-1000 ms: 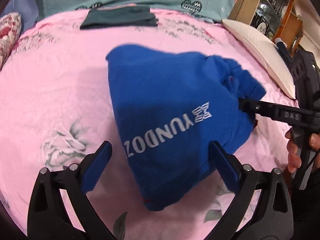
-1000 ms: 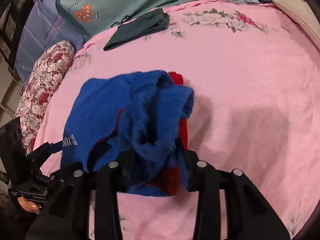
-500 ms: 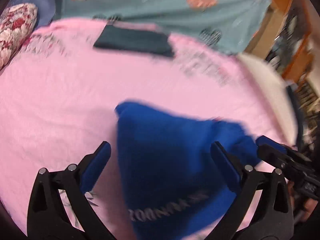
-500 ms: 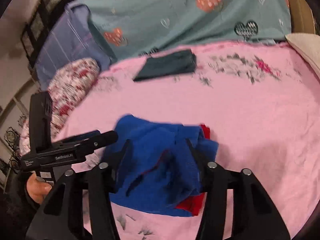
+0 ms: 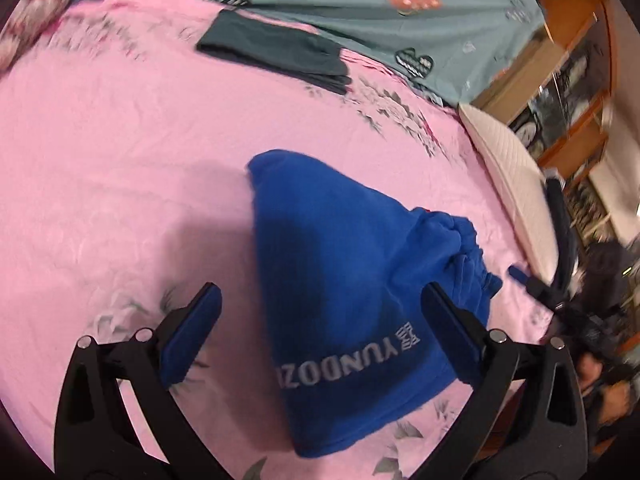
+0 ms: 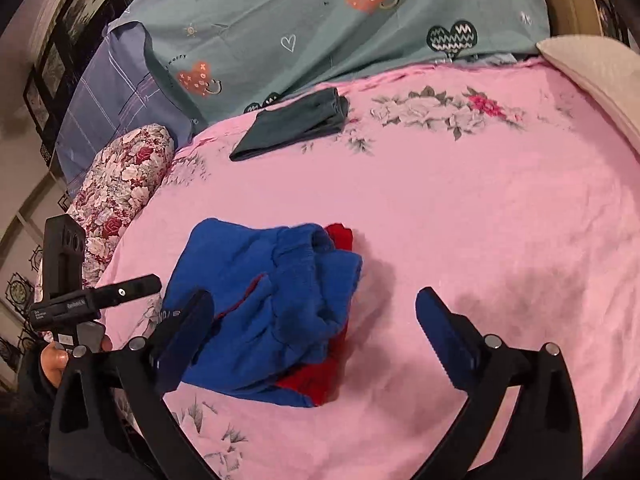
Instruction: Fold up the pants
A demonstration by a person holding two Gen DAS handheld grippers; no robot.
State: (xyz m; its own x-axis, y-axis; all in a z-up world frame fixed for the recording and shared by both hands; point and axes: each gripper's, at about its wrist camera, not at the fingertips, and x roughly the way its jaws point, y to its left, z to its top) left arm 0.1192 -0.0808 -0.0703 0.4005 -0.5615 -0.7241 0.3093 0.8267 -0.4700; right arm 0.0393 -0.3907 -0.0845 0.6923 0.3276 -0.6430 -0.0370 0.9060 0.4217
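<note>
Blue pants in a folded heap on the pink bed, both hand-held grippers let go.

Left wrist view: left hand-held gripper [image 5: 320, 330] is wide apart, nothing pinched. The blue pants [image 5: 344, 280] lie on the pink bed [image 5: 120, 140] w/ white letters on top. A dark folded cloth [image 5: 276, 54] sits far back.
Right wrist view: right hand-held gripper [image 6: 312, 328] is opening, pads not touching the pants [image 6: 264, 300], which lie partly btwn them, bunched, w/ red showing. A flowery pillow [image 6: 120, 184] is at left.
</note>
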